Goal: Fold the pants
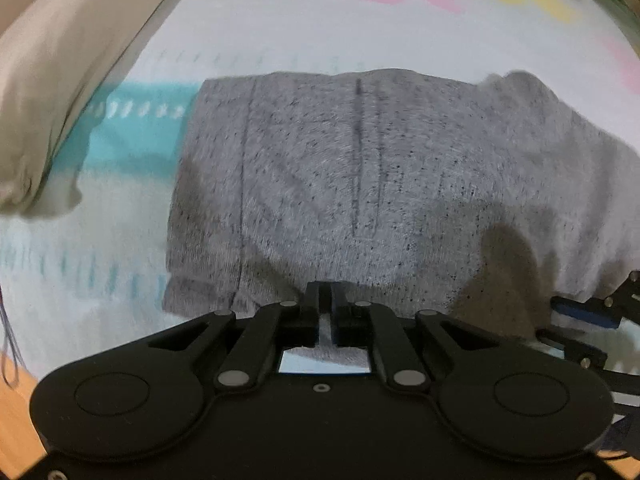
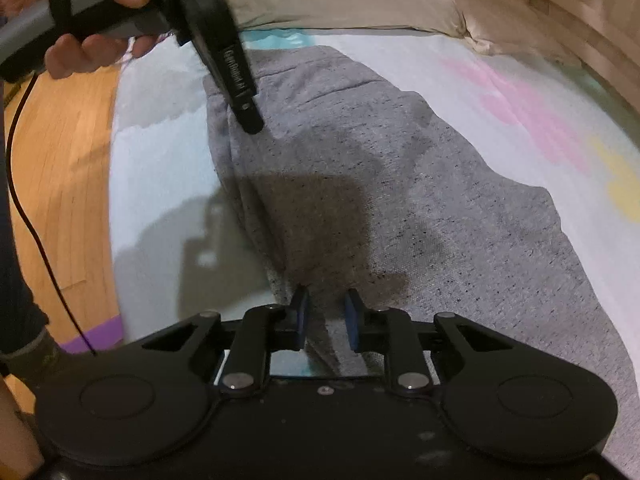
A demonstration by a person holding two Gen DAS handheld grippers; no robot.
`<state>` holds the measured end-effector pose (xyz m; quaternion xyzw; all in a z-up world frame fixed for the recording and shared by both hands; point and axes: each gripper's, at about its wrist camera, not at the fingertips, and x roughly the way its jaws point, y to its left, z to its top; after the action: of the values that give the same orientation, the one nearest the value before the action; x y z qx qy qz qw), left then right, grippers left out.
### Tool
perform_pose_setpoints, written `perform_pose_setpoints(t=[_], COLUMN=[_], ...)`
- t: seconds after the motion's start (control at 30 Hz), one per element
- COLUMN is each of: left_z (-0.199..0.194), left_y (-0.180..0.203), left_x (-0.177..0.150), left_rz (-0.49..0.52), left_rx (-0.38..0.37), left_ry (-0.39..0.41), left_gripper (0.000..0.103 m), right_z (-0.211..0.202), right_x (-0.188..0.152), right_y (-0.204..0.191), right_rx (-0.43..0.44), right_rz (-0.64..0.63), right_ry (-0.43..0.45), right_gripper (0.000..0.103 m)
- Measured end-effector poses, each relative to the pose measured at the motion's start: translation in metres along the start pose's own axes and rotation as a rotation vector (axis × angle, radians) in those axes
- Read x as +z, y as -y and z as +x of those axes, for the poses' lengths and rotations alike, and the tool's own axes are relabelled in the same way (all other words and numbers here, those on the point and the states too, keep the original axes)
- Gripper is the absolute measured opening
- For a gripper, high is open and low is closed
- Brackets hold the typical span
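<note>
The gray pants (image 1: 360, 184) are lying folded on the bed (image 1: 280, 32). The left gripper (image 1: 325, 308) is angling down, pinching their near edge. The right gripper (image 2: 326, 316) is sitting low, its fingers parted around a fold.

Bed sheet (image 1: 360, 36) is seen as pale white/blue w/ pastel print: pink and yellow blotches at 12–2 o'clock in left wrist view, a teal band w/ white dashes at 9. A beige pillow (image 1: 60, 72) is laid at 10 o'clock there; in right wrist view it is found at 12–1. Orange wood floor (image 2: 60, 168) is shown at 9 o'clock in right wrist view, light wood frame (image 2: 580, 4) at 1–2. Hard shadows are cast on the sheet.
</note>
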<state>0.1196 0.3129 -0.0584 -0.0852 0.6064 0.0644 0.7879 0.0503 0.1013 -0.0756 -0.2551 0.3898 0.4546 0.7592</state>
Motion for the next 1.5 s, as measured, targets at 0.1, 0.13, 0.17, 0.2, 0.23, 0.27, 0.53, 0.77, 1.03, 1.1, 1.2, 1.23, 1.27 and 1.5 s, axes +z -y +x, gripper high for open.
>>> perform_pose_setpoints(t=[0.1,0.13,0.17,0.2,0.23,0.27,0.53,0.77,1.03,1.1,1.2,1.23,1.27,1.5], left_z=[-0.001,-0.004,-0.009,-0.015,-0.021,-0.026,-0.035,-0.040,-0.039,-0.040,-0.041,-0.042,-0.043,-0.048], left_y=[-0.007,-0.009,-0.011,-0.016,-0.020,-0.024,-0.042,-0.036,-0.035,-0.033,-0.028,-0.026,-0.023,0.013], left_x=[0.002,0.002,0.002,0.001,0.001,0.002,0.011,0.012,0.018,0.020,0.024,0.025,0.027,0.045], left_rz=[-0.030,-0.042,-0.055,-0.071,-0.087,-0.098,-0.166,-0.135,-0.133,-0.131,-0.125,-0.123,-0.120,-0.062], left_rx=[-0.018,-0.019,-0.023,-0.028,-0.030,-0.022,0.061,0.058,0.045,0.036,0.028,0.025,0.019,-0.045], left_ry=[-0.018,-0.013,-0.002,0.018,0.044,0.064,0.136,0.162,0.174,0.181,0.190,0.193,0.198,0.281], left_gripper=[0.013,0.013,0.013,0.013,0.014,0.014,0.014,0.014,0.014,0.014,0.014,0.014,0.014,0.014], right_z=[-0.008,-0.010,-0.012,-0.012,-0.012,-0.012,0.018,0.010,0.034,0.034,0.039,0.039,0.038,0.022], right_x=[0.004,0.006,0.008,0.010,0.012,0.013,0.016,0.034,0.030,0.028,0.032,0.037,0.041,0.048], right_y=[0.003,0.000,-0.005,-0.012,-0.021,-0.029,-0.084,-0.073,-0.075,-0.078,-0.070,-0.065,-0.060,-0.062], right_rx=[-0.084,-0.094,-0.098,-0.098,-0.096,-0.084,-0.090,-0.070,-0.084,-0.091,-0.085,-0.070,-0.051,0.092], right_rz=[-0.006,-0.043,-0.081,-0.124,-0.165,-0.202,-0.467,-0.318,-0.375,-0.415,-0.357,-0.309,-0.262,-0.122], right_ry=[0.079,0.107,0.127,0.144,0.161,0.172,0.166,0.241,0.128,0.138,0.117,0.107,0.100,0.112], right_gripper=[0.022,0.022,0.023,0.023,0.024,0.024,0.025,0.025,0.025,0.025,0.022,0.021,0.014,0.005])
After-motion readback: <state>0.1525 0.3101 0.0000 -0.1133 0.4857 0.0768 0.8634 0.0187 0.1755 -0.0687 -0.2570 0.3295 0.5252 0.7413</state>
